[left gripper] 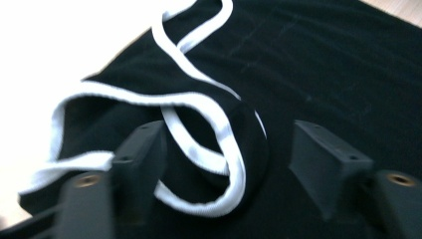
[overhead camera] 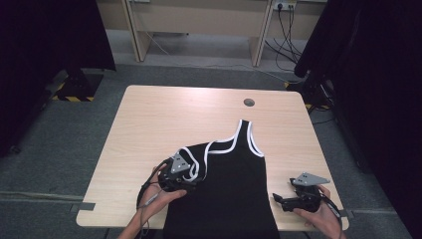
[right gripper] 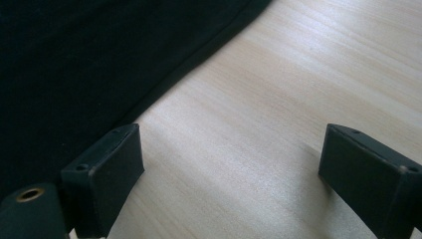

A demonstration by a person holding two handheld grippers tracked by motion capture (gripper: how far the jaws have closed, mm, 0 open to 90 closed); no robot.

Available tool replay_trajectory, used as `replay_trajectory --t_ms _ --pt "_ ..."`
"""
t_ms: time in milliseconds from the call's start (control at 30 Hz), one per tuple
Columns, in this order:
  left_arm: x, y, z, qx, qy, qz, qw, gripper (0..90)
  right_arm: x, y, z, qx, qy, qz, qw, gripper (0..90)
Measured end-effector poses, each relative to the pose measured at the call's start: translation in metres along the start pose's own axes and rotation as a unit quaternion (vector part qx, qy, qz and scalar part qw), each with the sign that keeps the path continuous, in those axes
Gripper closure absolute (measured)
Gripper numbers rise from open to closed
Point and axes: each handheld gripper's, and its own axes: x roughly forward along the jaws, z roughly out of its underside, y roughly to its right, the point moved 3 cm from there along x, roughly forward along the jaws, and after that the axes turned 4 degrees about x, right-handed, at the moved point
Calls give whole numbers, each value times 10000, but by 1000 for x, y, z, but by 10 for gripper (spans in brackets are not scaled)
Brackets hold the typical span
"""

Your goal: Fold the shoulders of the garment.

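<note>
High view: above the table's (overhead camera: pixel 149 119) near edge, facing forward and down.
Left gripper view: close over the black top's (left gripper: pixel 318 64) strap.
Right gripper view: close, at the top's side edge.
Shared: top, table.

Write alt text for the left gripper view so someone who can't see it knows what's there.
A black tank top with white trim lies on a pale table, its bunched shoulder strap looping between the two open jaws of the left claw. The picture is slightly blurred.

L gripper (overhead camera: pixel 188 180) jaws apart | R gripper (overhead camera: pixel 279 200) jaws apart, low
</note>
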Motion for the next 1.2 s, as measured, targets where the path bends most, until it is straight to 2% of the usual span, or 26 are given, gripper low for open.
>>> replay_trajectory --t_ms 33,167,367,633,733,900,967,1100,1200 --pt "0 0 2 -23 -14 20 10000 194 1 2 -2 56 7 3 10000 117" --pt "0 2 9 -40 -21 117 9999 142 4 5 -7 196 45 12 9998 130" --pt "-5 4 22 -33 -120 -19 9999 59 14 7 -27 215 148 -120 9996 131" --pt "-20 8 43 23 -179 -64 9998 39 26 4 -51 163 211 -187 9995 131" --pt "-25 6 51 59 -210 -171 9996 38 31 4 -59 152 229 -213 9994 130" --pt "-32 2 64 -56 -243 -185 9995 24 39 6 -73 165 276 -248 9992 130" --pt "-33 1 67 -58 -275 -217 9994 24 43 7 -80 155 274 -264 9992 130" --pt "-33 -3 68 -113 -312 -152 9993 8 53 12 -94 130 249 -229 9993 135" --pt "-32 -5 68 -113 -326 -123 9993 0 61 18 -104 86 155 -112 9998 143"
